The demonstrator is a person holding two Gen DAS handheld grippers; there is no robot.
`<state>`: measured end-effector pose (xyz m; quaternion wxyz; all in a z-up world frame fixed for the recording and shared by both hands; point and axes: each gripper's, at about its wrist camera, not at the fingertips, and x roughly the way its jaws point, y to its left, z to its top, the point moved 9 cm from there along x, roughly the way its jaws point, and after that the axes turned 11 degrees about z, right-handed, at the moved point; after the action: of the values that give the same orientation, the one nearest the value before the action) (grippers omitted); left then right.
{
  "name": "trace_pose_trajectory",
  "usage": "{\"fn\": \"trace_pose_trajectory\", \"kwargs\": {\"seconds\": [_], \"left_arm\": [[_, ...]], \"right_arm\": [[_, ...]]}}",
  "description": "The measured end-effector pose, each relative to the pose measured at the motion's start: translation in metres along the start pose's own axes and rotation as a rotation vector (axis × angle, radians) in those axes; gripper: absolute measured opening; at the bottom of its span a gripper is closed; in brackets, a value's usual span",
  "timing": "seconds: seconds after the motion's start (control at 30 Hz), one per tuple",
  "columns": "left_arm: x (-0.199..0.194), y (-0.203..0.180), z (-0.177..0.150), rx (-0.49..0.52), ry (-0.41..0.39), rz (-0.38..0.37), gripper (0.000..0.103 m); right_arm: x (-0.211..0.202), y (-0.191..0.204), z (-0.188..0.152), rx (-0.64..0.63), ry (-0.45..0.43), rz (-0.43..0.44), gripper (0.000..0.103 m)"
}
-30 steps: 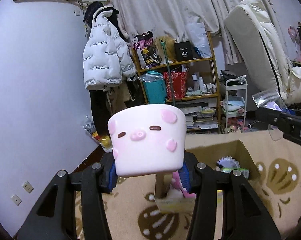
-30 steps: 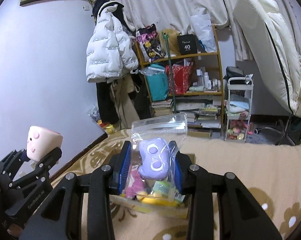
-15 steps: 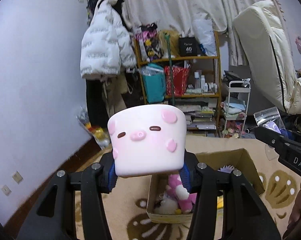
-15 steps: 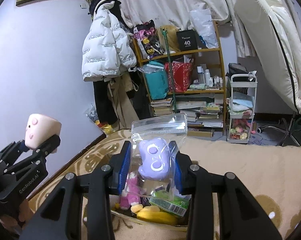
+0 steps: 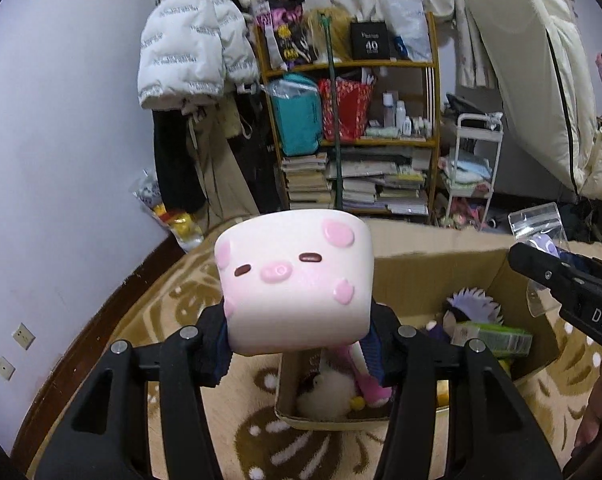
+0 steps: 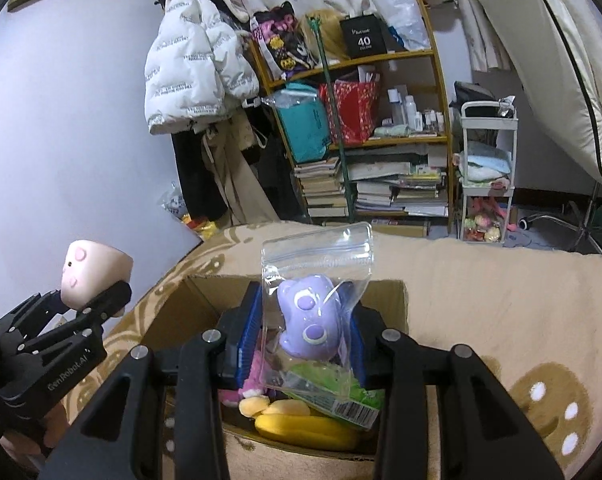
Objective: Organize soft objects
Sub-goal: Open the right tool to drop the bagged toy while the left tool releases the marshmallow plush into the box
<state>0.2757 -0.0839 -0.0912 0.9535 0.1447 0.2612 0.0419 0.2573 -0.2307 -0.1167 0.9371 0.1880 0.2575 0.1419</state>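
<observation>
Both grippers have sunk over the cardboard box (image 6: 385, 296): left gripper (image 5: 297, 344) clamps pig squishy (image 5: 297, 280), right gripper (image 6: 301, 336) probably bagged toy (image 6: 309, 320).

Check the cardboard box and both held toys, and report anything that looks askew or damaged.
Nothing stands out. The cardboard box sits open with toys piled loosely inside. The left tool grips the pink pig toy upright; the right tool holds the bagged purple toy, bag intact.
</observation>
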Motion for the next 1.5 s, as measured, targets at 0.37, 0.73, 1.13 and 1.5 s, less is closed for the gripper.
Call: {"fn": "trace_pose_trajectory", "kwargs": {"seconds": [0.37, 0.73, 1.13, 1.5], "left_arm": [[0.021, -0.013, -0.018, 0.03, 0.082, -0.021, 0.053], [0.032, -0.009, -0.026, 0.02, 0.123, -0.027, 0.056], [0.024, -0.003, -0.027, 0.028, 0.109, -0.013, 0.063], [0.009, 0.01, -0.024, -0.019, 0.118, -0.054, 0.073]], "right_arm": [[0.016, 0.002, -0.013, -0.037, 0.054, -0.01, 0.042], [0.031, 0.003, -0.026, -0.049, 0.111, -0.009, 0.042], [0.032, 0.007, -0.031, -0.063, 0.12, -0.009, 0.058], [0.007, 0.016, -0.021, -0.064, 0.069, -0.016, 0.083]]}}
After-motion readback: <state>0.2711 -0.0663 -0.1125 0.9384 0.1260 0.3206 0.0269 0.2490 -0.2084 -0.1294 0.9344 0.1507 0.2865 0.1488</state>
